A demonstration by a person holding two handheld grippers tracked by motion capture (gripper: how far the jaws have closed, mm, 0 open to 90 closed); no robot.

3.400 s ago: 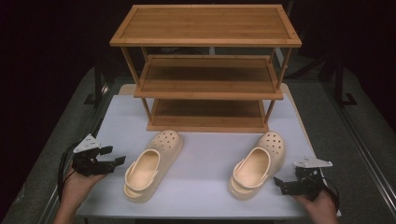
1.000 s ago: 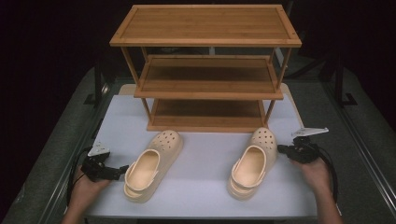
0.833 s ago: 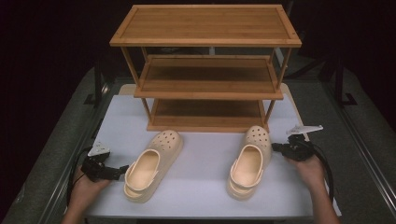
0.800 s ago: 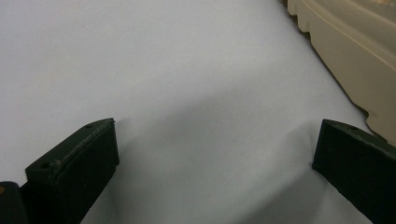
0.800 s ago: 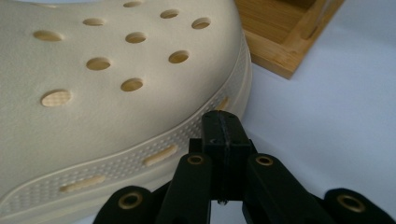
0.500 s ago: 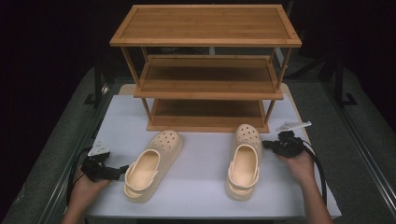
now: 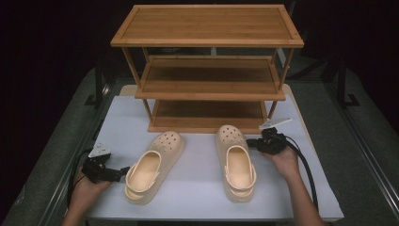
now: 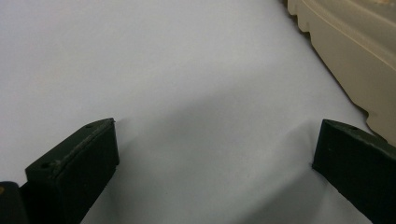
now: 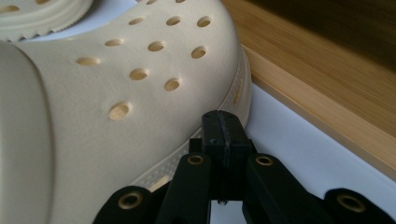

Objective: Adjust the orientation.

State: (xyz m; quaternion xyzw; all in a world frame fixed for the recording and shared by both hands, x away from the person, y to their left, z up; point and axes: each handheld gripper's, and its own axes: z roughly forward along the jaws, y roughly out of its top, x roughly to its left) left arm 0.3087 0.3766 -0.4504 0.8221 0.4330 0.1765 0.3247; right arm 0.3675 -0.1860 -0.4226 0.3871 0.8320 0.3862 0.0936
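1. While the right gripper has its jaws pressed together with nothing between them, their tip touches the outer sole edge near the toe of the right clog. Any shove from here is a nudge and not a grip. I judge the clog could pivot or skid instead of travelling straight, since the contact sits off to one side.
2. Just beyond those closed jaws runs the bottom board of the wooden rack. A push too far forward could jam the clog's toe against that edge, or scrape the tip along it.
3. Well across from that gripper, the left clog lies angled. The left gripper sits low, jaws spread wide over bare surface, with the clog's sole just past its right jaw. It could catch the rim if swung carelessly.
4. Under both grippers the white tabletop looks smooth and matte, so I expect the clogs to slide easily.
5. Around the table lies grey floor, and the room behind the rack is dark.
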